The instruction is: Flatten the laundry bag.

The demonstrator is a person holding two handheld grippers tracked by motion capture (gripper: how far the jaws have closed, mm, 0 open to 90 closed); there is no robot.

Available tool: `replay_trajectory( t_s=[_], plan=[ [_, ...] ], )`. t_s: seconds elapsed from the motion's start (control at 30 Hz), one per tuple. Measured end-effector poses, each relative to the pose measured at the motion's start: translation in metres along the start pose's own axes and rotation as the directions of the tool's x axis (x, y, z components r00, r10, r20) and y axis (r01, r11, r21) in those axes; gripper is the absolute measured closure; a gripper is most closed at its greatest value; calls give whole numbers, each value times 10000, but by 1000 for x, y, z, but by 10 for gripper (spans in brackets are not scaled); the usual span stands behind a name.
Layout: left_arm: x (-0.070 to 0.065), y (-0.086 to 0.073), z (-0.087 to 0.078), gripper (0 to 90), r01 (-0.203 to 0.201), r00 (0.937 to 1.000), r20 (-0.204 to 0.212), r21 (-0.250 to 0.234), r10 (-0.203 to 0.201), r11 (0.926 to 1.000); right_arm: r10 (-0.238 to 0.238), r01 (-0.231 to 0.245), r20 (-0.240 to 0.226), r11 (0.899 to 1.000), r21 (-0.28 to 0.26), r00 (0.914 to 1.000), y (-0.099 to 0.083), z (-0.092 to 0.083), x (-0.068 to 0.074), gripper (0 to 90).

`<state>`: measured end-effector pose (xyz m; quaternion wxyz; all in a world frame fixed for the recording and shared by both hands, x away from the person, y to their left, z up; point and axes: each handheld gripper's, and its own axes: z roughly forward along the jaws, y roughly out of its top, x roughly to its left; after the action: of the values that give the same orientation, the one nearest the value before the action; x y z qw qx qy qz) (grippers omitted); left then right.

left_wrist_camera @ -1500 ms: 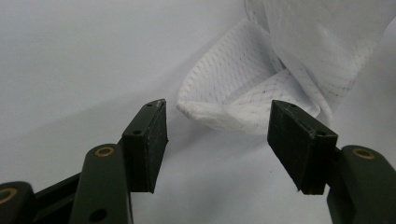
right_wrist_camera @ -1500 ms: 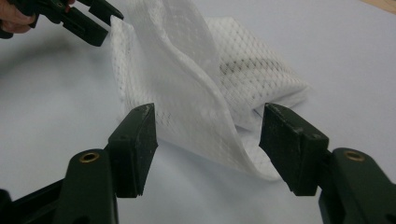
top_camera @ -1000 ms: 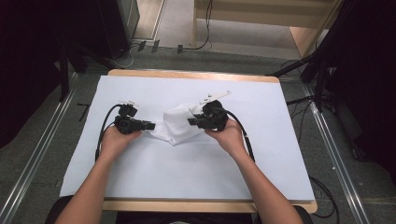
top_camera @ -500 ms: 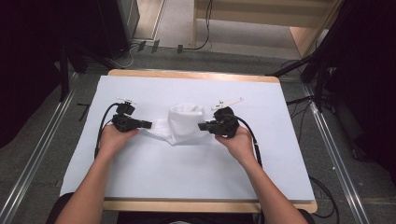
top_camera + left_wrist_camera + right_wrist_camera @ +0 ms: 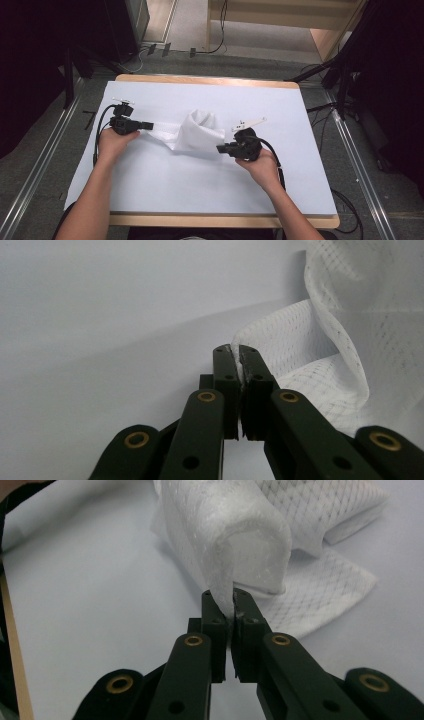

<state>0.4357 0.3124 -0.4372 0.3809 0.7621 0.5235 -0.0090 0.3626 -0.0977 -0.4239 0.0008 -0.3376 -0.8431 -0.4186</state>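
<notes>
Left gripper (image 5: 239, 352): jaws pinched together on a thin edge of the white mesh cloth (image 5: 192, 132), fabric caught right at the tips in the left gripper view; they have just finished closing on it. Right gripper (image 5: 226, 597): jaws likewise clamped on a fold of the same cloth, which rises from the tips in a rolled hump (right gripper view); these too have just been closing. In the high view the left gripper (image 5: 149, 125) lies level, pointing toward the table's middle, the left hand (image 5: 114, 144) wrapped over its body, forearm coming up from the bottom left. The right gripper (image 5: 220, 148) points back toward the cloth, the right hand (image 5: 257, 162) under it with the wrist bent, forearm angled in from the bottom right. The cloth sits near the middle of the white table cover (image 5: 165, 190), drawn out in a band toward the left gripper and bunched up near the right one. The wooden table edge (image 5: 225, 220) shows at the near side.
</notes>
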Motion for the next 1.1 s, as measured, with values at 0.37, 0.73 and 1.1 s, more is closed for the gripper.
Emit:
replay_trajectory(
  t_s=[0.37, 0.73, 1.1],
  plan=[
    [12, 3, -3, 888, 193, 9994, -277, 30, -192, 9998, -19, 26, -96, 9974, 718, 10000, -25, 6, 11, 885],
    [20, 1, -5, 886, 267, 9986, -467, 140, -260, 9995, 101, -85, -114, 9906, 1365, 9999, -41, 4, 5, 775],
    [10, 2, -15, 534, -257, 9989, -401, -236, 248, 9994, 28, -45, 339, 9988, 496, 9994, -33, -25, -3, 695]
  ],
)
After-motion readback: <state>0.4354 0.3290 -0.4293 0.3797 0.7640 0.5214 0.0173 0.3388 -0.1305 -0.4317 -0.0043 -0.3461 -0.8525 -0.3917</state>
